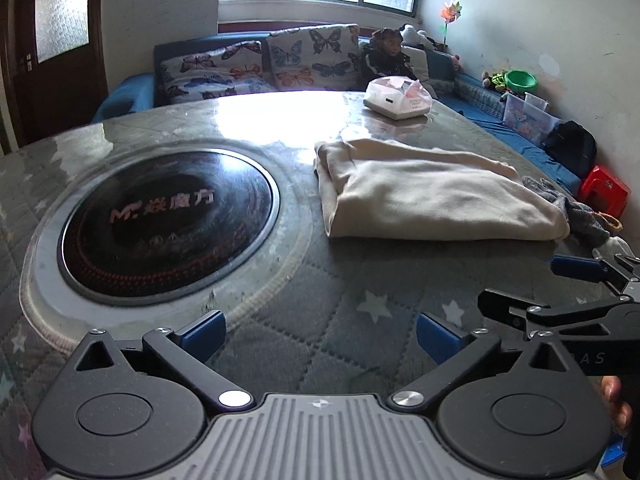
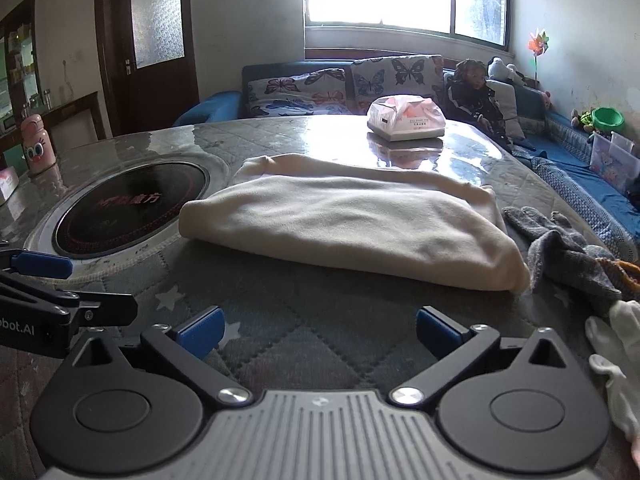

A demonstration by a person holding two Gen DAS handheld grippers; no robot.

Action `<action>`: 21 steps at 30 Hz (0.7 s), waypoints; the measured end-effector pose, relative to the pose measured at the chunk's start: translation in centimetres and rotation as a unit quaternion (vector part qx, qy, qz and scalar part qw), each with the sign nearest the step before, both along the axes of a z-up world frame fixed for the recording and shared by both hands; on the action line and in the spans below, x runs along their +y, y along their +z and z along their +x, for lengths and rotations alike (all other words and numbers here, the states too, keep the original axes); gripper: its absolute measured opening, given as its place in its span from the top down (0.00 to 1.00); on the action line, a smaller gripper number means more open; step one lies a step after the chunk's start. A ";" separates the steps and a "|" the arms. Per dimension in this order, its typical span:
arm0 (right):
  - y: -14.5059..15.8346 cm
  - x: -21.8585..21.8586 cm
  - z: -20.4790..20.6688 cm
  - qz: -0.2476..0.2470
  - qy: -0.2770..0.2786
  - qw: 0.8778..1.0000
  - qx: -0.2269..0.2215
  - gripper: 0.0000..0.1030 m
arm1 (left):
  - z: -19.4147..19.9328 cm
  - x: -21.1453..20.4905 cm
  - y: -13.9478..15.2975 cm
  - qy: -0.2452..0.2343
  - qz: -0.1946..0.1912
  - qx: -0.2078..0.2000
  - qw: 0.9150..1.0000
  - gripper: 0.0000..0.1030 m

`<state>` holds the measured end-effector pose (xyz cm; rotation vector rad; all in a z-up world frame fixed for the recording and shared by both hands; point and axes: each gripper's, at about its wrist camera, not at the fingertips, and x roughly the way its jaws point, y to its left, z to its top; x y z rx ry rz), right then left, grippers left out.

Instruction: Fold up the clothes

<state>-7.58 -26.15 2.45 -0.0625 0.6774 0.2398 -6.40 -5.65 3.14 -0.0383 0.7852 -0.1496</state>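
Observation:
A cream garment (image 1: 432, 192) lies folded into a flat bundle on the quilted table; it also shows in the right wrist view (image 2: 352, 224). A crumpled grey garment (image 2: 568, 248) lies at its right end, also seen in the left wrist view (image 1: 580, 212). My left gripper (image 1: 320, 334) is open and empty, low over the table in front of the bundle's left end. My right gripper (image 2: 318, 332) is open and empty, just in front of the bundle's near edge. Each gripper shows at the edge of the other's view.
A round black induction hob (image 1: 168, 224) is set into the table left of the bundle. A pink tissue pack (image 2: 406, 118) sits farther back. A white cloth (image 2: 616, 360) lies at the right edge. A sofa with butterfly cushions (image 1: 280, 60) and a child stands behind.

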 end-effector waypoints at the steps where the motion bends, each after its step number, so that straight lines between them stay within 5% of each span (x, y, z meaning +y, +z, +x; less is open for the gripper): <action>1: 0.0 0.0 -0.2 0.000 -0.001 1.000 0.001 0.00 | -0.2 0.0 0.0 0.001 -0.001 0.000 1.000 0.00; 21: -0.6 0.0 -3.6 0.002 -0.009 1.000 -0.003 0.00 | -3.8 -0.6 -0.5 0.015 0.006 -0.010 1.000 0.00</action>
